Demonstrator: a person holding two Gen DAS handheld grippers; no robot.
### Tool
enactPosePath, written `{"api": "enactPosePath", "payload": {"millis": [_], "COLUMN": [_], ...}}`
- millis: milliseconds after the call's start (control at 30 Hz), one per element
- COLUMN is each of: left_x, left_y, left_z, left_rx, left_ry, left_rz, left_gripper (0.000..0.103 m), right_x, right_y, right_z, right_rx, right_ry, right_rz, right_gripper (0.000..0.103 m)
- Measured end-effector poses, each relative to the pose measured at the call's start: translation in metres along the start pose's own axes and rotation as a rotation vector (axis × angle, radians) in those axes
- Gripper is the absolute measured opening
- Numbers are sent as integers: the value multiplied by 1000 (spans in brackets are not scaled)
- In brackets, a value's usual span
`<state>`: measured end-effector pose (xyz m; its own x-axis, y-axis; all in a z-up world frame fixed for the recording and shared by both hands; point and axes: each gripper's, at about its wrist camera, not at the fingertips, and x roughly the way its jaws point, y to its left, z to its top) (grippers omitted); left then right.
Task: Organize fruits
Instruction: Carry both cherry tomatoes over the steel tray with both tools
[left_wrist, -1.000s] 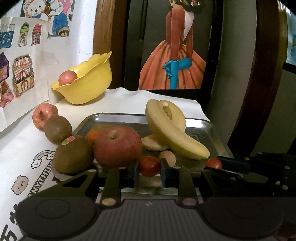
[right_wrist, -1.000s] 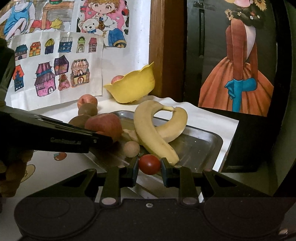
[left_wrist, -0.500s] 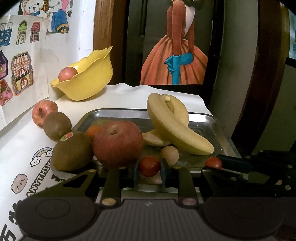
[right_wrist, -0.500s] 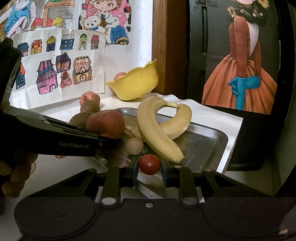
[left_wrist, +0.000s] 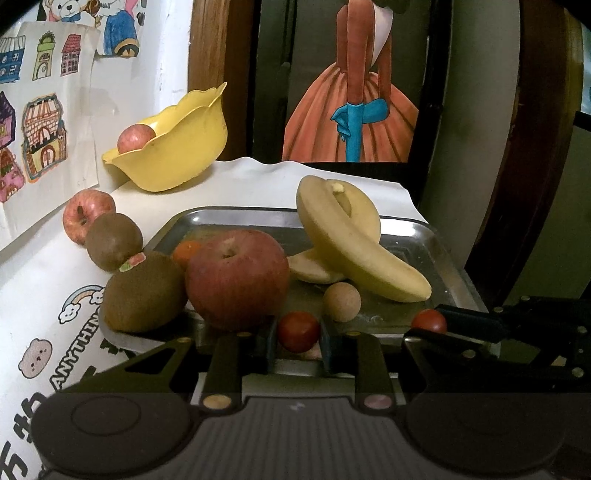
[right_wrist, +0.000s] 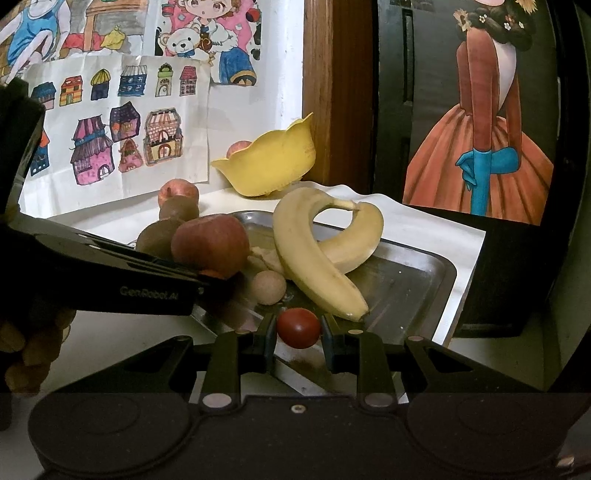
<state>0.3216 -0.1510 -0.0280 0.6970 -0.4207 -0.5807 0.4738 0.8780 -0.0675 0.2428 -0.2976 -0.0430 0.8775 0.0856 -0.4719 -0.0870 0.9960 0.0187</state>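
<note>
The left gripper (left_wrist: 298, 345) has its fingers closed on a cherry tomato (left_wrist: 298, 331), held at the near edge of the metal tray (left_wrist: 439, 254). The right gripper (right_wrist: 298, 343) likewise pinches a second tomato (right_wrist: 298, 328) between its fingers, low over the tray's near corner; in the left view that second tomato shows at the tip of the right gripper, at the tray's right front. On the tray lie two bananas (left_wrist: 354, 243), crossed one over the other, a big apple (left_wrist: 236, 278), a small tan round fruit (left_wrist: 341, 301) just in front of the bananas, and an orange fruit (left_wrist: 186, 252) mostly hidden behind the apple. A kiwi (left_wrist: 144, 291) with a sticker rests on the tray's left rim, touching the apple. Another kiwi (left_wrist: 113, 240) and a small apple (left_wrist: 86, 214) sit on the table beside the tray. Farther back stands a yellow bowl (left_wrist: 177, 147), an apple (left_wrist: 135, 137) inside it.
</note>
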Motion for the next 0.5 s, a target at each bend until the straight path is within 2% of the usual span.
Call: {"api": "enactPosePath", "payload": {"millis": [500], "left_x": [2], "left_y": [0], "left_z": [-1], "left_rx": [-3], "left_ry": [8], "left_rz": [0], "left_gripper": [29], "right_x": [3], "right_y": [-2], "right_z": [-3], "right_rx": [7], "right_ry": [6], "right_rz": [-8], "right_gripper": [32]}}
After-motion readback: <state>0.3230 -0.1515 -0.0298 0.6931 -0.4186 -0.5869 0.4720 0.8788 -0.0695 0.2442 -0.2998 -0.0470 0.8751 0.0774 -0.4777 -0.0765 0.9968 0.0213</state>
